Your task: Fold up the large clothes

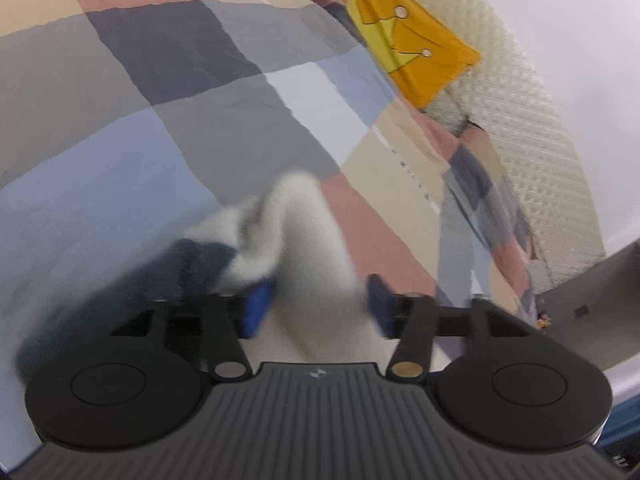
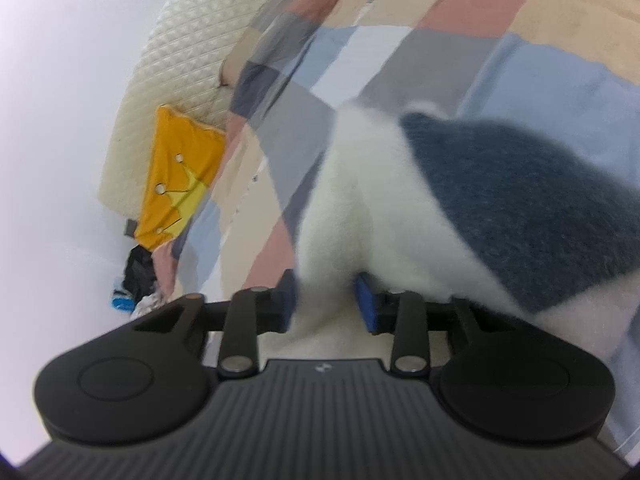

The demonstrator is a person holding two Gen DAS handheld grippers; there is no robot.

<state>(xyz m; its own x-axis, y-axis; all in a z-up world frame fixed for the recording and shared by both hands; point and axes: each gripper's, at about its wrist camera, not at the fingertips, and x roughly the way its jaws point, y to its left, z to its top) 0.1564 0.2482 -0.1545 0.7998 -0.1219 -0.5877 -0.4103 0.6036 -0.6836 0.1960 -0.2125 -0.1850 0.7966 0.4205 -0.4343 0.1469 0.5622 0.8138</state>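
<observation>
The left gripper (image 1: 318, 306) has its blue-padded fingers (image 1: 260, 304) clamped on a bunched white fold of the fuzzy white-and-dark-blue garment (image 1: 296, 240), which is lifted above the bed's patchwork bedspread (image 1: 180, 80). The right gripper (image 2: 326, 300) pinches another white part of the same garment (image 2: 400, 208), its dark blue panel draping to the right. A yellow crown-print pillow (image 2: 184, 176) leans against the quilted cream headboard (image 2: 180, 40).

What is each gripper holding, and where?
Both the left gripper and right gripper pinch bunched white parts of the fuzzy white-and-navy garment.
</observation>
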